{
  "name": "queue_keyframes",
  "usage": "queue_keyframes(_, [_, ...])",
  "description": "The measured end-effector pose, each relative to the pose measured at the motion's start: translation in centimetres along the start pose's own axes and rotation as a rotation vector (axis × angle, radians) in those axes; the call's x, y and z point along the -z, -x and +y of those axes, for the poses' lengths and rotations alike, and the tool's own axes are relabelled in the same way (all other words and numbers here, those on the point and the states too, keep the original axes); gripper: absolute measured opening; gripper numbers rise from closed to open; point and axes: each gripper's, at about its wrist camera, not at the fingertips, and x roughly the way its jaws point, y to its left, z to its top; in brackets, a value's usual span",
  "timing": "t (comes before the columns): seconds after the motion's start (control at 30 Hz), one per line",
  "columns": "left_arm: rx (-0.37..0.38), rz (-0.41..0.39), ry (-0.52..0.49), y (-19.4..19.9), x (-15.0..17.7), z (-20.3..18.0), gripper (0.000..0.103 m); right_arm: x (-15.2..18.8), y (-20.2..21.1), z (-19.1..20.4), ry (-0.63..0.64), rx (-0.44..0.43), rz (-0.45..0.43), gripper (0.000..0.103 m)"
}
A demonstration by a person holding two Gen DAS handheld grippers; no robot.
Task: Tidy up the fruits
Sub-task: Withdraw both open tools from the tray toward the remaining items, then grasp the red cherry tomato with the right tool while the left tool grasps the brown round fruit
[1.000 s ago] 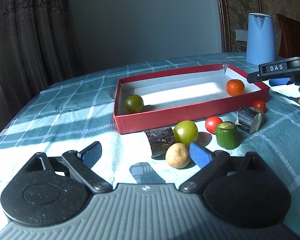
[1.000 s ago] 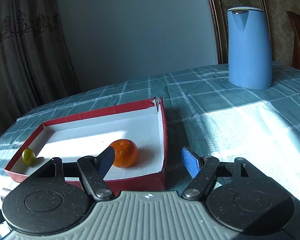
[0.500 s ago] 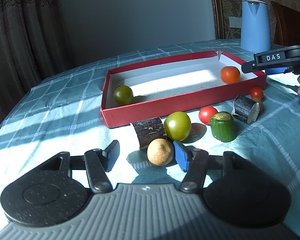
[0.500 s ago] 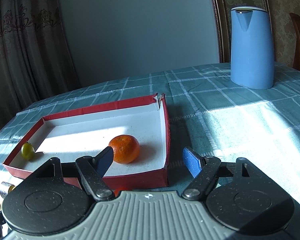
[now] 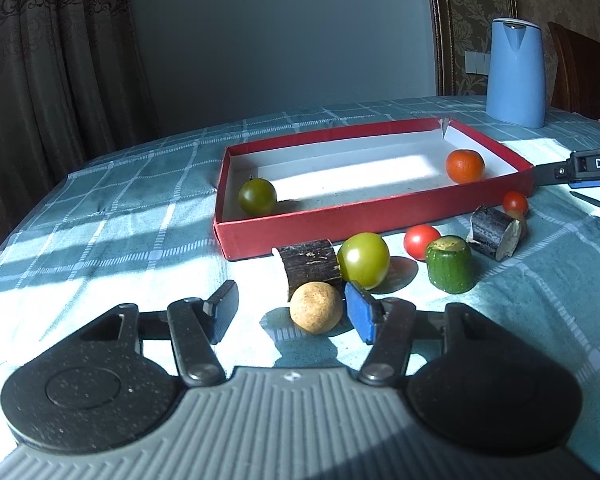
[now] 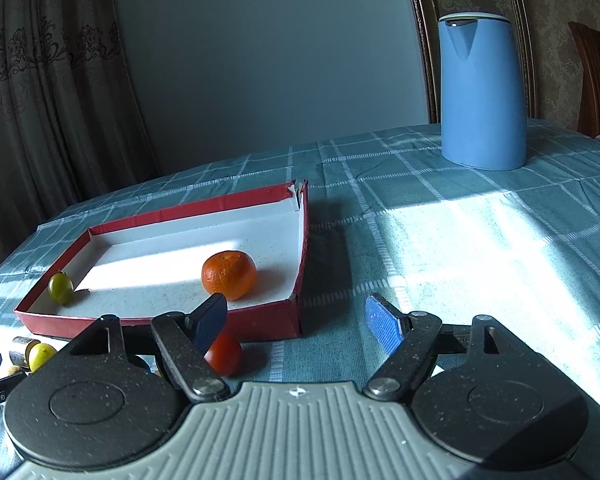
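A red box [image 5: 364, 216] with a white floor holds a dark green tomato [image 5: 257, 196] and an orange [image 5: 465, 166]. In front of it lie a green tomato [image 5: 363, 259], a red tomato [image 5: 421, 240], a smaller red tomato [image 5: 515, 202], a cucumber piece [image 5: 450, 265] and a tan ball [image 5: 316, 308]. My left gripper [image 5: 290, 300] is open around the tan ball. The right pad is at the ball and the left pad stands clear of it. My right gripper [image 6: 296, 312] is open by the box's right corner [image 6: 296, 312], above a red tomato [image 6: 223, 354].
Two dark bark-covered log pieces [image 5: 310, 264] [image 5: 494, 232] lie among the fruit. A blue kettle [image 6: 482, 92] stands at the back right on the checked tablecloth [image 6: 460, 240]. A curtain hangs on the left and a wooden chair stands at the far right.
My left jaws have narrowed from wide to around the tan ball. My right gripper has drawn back from the box, and a red tomato now shows under its left finger.
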Motion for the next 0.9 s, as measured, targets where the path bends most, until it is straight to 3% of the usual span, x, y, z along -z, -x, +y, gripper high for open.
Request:
queue_keyframes(0.2, [-0.008, -0.004, -0.002, 0.1, 0.0, -0.1, 0.057, 1.3, 0.5, 1.5, 0.084, -0.078, 0.059, 0.076])
queue_keyframes(0.57, [-0.009, -0.007, -0.009, 0.2, 0.1, -0.2, 0.067, 0.7, -1.4, 4.5, 0.174, -0.003, 0.043, 0.076])
queue_keyframes(0.67, [-0.009, -0.007, -0.014, 0.1, 0.0, -0.3, 0.072, 0.7, -2.7, 4.8, 0.189, 0.001, 0.123, 0.068])
queue_keyframes(0.73, [-0.009, -0.011, -0.015, 0.2, 0.1, -0.3, 0.072, 0.9, -2.7, 5.3, 0.221, 0.007, 0.123, 0.062])
queue_keyframes(0.77, [-0.009, -0.009, -0.014, 0.1, 0.1, -0.2, 0.072, 1.0, -2.7, 5.6, 0.233, -0.005, 0.123, 0.054])
queue_keyframes(0.87, [-0.009, -0.008, -0.011, 0.1, 0.1, -0.2, 0.072, 1.1, -2.8, 6.1, 0.249, -0.016, 0.118, 0.043])
queue_keyframes(0.9, [-0.010, -0.010, -0.012, 0.1, 0.1, -0.2, 0.072, 1.1, -2.7, 6.1, 0.253, -0.029, 0.116, 0.034])
